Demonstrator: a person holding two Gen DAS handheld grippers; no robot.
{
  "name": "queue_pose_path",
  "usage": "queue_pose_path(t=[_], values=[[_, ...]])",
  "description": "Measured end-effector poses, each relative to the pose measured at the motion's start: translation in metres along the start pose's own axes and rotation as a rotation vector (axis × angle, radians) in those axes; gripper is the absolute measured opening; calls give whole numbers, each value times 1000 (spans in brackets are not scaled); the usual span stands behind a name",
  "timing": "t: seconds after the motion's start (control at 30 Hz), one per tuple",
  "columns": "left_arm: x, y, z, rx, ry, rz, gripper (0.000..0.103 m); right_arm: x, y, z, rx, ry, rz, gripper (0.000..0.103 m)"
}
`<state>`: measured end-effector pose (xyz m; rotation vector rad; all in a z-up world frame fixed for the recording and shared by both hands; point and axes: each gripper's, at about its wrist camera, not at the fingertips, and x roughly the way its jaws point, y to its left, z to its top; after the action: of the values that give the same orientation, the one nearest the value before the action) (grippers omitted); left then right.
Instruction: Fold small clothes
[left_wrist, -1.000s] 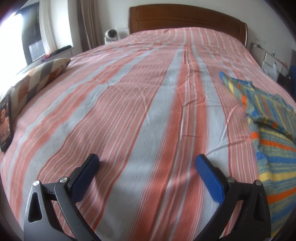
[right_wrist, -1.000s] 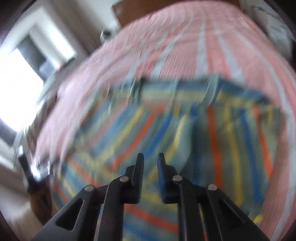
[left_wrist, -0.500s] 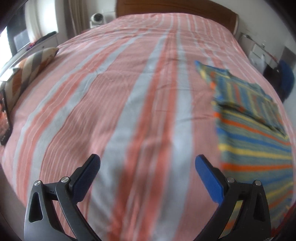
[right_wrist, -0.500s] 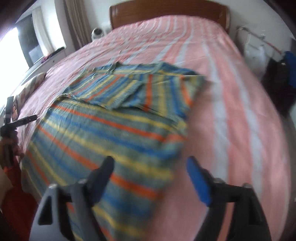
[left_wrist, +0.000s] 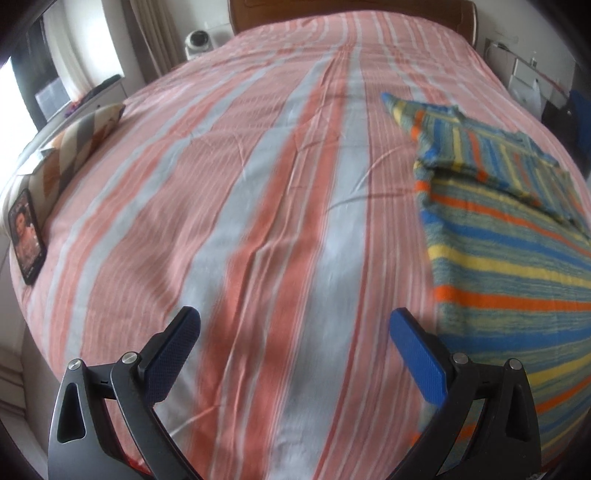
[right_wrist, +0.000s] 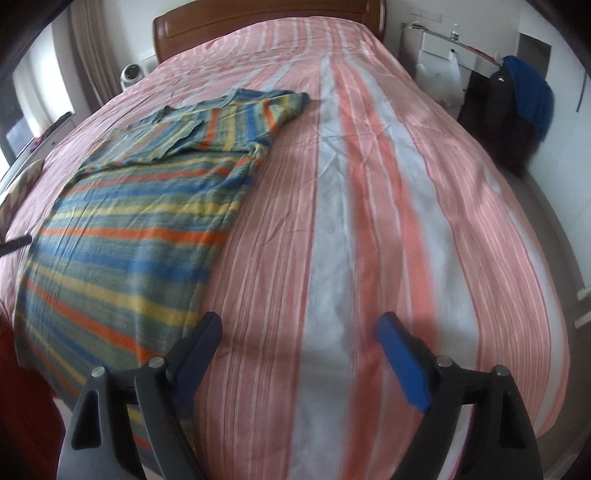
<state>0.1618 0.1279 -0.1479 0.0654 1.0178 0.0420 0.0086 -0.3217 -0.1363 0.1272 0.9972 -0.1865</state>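
Right wrist view: the right gripper (right_wrist: 297, 338) has its fingers spread wide and holds nothing, and the striped shirt (right_wrist: 136, 206) lies flat on the bed (right_wrist: 388, 184) just to its left, running long toward the headboard (right_wrist: 258, 16). The left gripper (left_wrist: 293, 334) is also spread wide and holds nothing, with the shirt close on its right.

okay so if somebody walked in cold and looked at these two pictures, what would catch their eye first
Most likely the striped shirt, blue, yellow and orange, lying flat on the pink-and-grey striped bedspread with its sleeves folded in near the collar. Next, the open left gripper and open right gripper, both empty over bare bedspread beside the shirt. A phone rests at the bed's left edge.
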Motion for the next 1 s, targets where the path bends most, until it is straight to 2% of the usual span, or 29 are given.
queue_pose_path(t=[0.07, 0.13, 0.27, 0.33, 0.43, 0.53, 0.67, 0.87, 1.0], values=[[10, 4, -3, -24, 37, -33, 103, 1, 1, 2, 25, -10, -18, 90], [11, 8, -5, -39, 38, -64, 103, 2, 1, 4, 39, -18, -20, 92], [14, 10, -7, -51, 53, -80, 103, 12, 3, 2, 58, 26, -50, 93], [14, 14, -8, -78, 57, -94, 103, 14, 5, 1, 62, 22, -58, 97], [15, 13, -10, -86, 49, -92, 103, 19, 1, -2, 102, 6, -20, 103], [15, 9, -10, -83, 37, -72, 103, 22, -6, -4, 149, -3, 8, 103], [15, 8, -11, -84, 28, -60, 103, 24, -2, -7, 71, -14, 7, 103], [15, 4, -11, -58, 17, -31, 103, 24, -3, -16, 33, -69, 23, 103], [13, 9, -5, -35, 42, -69, 102, 23, 0, -16, 10, -59, 7, 103]])
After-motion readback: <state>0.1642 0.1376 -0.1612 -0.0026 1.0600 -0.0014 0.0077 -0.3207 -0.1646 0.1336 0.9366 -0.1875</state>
